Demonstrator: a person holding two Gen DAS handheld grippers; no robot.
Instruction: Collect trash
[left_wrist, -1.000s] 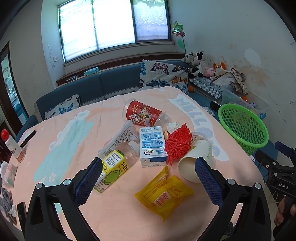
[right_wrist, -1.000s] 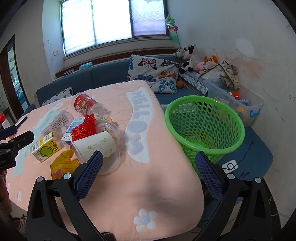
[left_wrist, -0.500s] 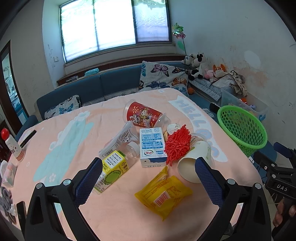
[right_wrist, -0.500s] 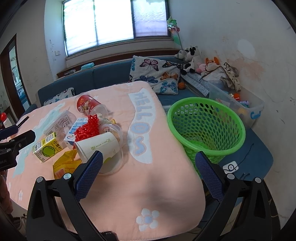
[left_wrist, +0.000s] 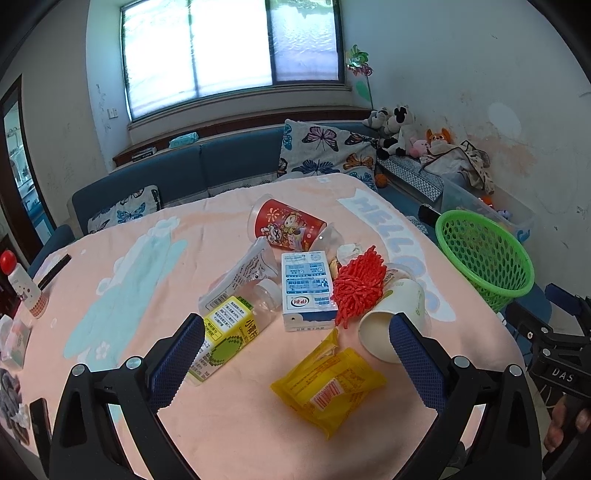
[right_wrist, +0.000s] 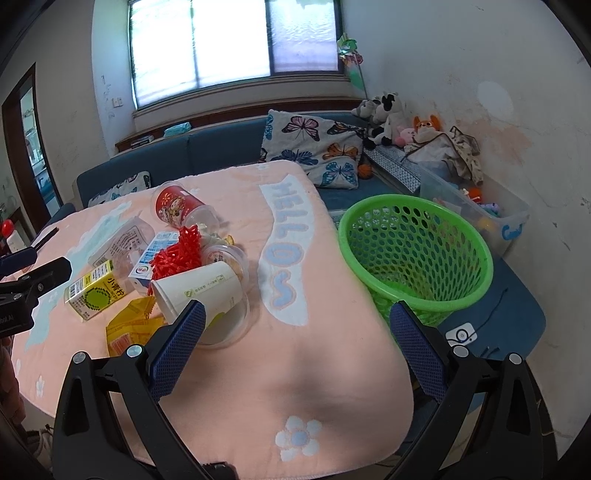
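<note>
A heap of trash lies mid-table: a yellow wrapper (left_wrist: 328, 387), a white paper cup (left_wrist: 393, 323) on its side, a red frilly piece (left_wrist: 356, 286), a blue-white milk carton (left_wrist: 306, 291), a yellow-green juice box (left_wrist: 221, 338), a red printed cup (left_wrist: 286, 225) and a clear plastic tub (left_wrist: 240, 275). My left gripper (left_wrist: 295, 354) is open and empty above the wrapper. My right gripper (right_wrist: 295, 343) is open and empty over the table's near right part, right of the paper cup (right_wrist: 199, 291). A green mesh basket (right_wrist: 417, 254) stands off the table's right edge.
The table wears a pink cloth (right_wrist: 288, 369). A red-capped bottle (left_wrist: 22, 284) stands at the table's left edge. A blue sofa (left_wrist: 207, 166) with butterfly pillows runs behind. Soft toys and a clear storage bin (right_wrist: 476, 210) sit at the right wall.
Both grippers have drifted slightly; the views shift a little and the basket sits a bit further right in each. Nothing was picked up.
</note>
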